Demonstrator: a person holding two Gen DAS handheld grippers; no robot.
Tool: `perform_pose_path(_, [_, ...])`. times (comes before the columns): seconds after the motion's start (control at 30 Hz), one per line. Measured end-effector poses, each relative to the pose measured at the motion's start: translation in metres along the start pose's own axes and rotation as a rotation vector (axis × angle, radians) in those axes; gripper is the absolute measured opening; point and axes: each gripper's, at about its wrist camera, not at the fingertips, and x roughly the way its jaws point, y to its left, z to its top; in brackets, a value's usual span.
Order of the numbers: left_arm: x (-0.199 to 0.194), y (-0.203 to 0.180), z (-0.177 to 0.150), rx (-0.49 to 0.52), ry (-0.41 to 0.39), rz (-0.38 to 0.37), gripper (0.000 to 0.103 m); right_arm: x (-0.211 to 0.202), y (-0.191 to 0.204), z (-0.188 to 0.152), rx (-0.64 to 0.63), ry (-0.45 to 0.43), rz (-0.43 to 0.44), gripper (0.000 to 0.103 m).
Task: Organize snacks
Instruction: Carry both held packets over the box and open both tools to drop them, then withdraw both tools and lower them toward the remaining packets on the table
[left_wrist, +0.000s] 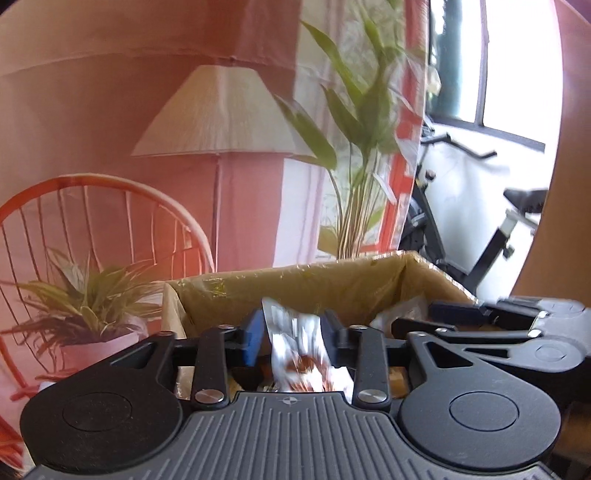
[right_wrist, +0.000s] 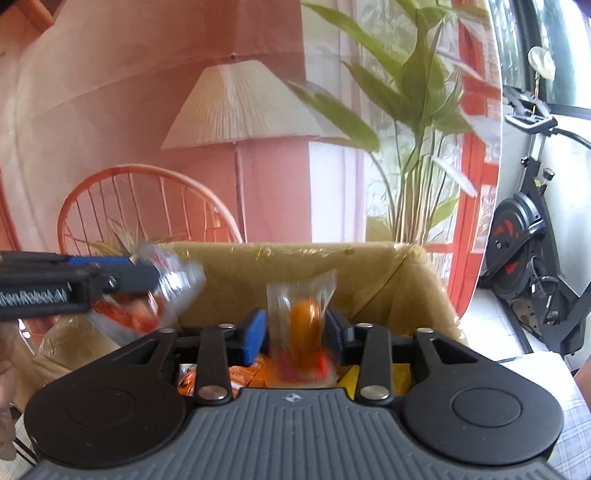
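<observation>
Both packets look loose between parted pads of left gripper (left_wrist: 291, 334) and right gripper (right_wrist: 295, 328), so they may miss the box (right_wrist: 373, 273).

Both snack packets (left_wrist: 299, 350) (right_wrist: 301, 321) are motion-blurred; the box's (right_wrist: 295, 266) contents are mostly hidden.

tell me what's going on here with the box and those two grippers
A person is sorting snacks with two handheld grippers, both over an open cardboard box that already holds other snacks. The left gripper has a silvery-white snack packet between its pads; the right gripper has a clear packet with something orange inside between its own. Both packets are blurred and gaps show beside them, so they look released rather than gripped, though that is not certain.
</observation>
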Motion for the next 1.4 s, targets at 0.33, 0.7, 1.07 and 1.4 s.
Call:
perform_pose_path(0.33, [-0.036, 0.015, -0.014, -0.064, 0.0, -0.028, 0.062, -0.045, -0.005, -0.015, 0.019, -0.016, 0.03, 0.062])
perform_pose_path(0.7, [-0.099, 0.012, -0.054, -0.014, 0.011, -0.126, 0.062, -0.133, -0.025, -0.074, 0.153, -0.052, 0.026, 0.062])
perform_pose_path(1.07, [-0.097, 0.007, -0.126, -0.066, 0.109, -0.168, 0.062, -0.168, -0.032, -0.163, 0.201, 0.077, -0.062, 0.062])
perform_pose_path(1.4, [-0.082, -0.011, -0.175, -0.135, 0.196, -0.198, 0.062, -0.184, -0.023, -0.215, 0.279, 0.224, -0.059, 0.062])
